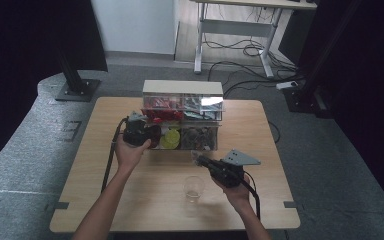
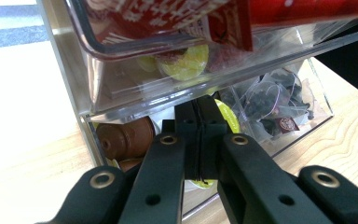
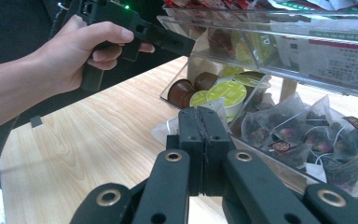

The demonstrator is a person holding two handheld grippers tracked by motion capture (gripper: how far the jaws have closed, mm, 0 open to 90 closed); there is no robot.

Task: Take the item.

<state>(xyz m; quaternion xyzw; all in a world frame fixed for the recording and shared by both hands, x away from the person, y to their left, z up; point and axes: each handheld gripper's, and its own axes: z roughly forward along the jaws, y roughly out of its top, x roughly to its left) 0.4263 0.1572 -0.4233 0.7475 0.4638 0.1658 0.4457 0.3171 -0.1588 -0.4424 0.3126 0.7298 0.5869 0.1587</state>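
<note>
A clear acrylic organizer (image 1: 182, 107) with a white top stands at the far middle of the pale wood-grain counter (image 1: 105, 195), its smooth walls glossy and its lower tray open toward the near side. The upper drawer (image 2: 168, 42) is a rounded transparent bin holding red packets (image 2: 223, 18) with white print too blurred to read. Below it, the lower tray's left part holds brown ribbed coffee capsules (image 3: 182, 92) and round pods with yellow-green foil lids (image 3: 226, 93); the right part holds gauzy pyramid tea bags (image 3: 307, 135) filled with dark dried leaves, each with a string and a small dark tag whose emblem is too small to read. One tea bag (image 3: 168, 128) lies partly out of the tray on the counter, just behind the right gripper (image 3: 199, 116). That gripper's matte black fingers (image 3: 190, 140) are pressed together with nothing visibly between them, held close in front of the tray. The left gripper (image 2: 200, 112), with its black fingers (image 2: 211, 135) also pressed together, sits at the tray's left part with its tips right against a yellow-green pod; whether they touch it I cannot tell. A small clear glass cup (image 1: 193, 188), round and seemingly empty, stands upright on the near counter, just left of the right hand (image 1: 237, 192). White labels on the organizer's front carry fine print that cannot be read.
</note>
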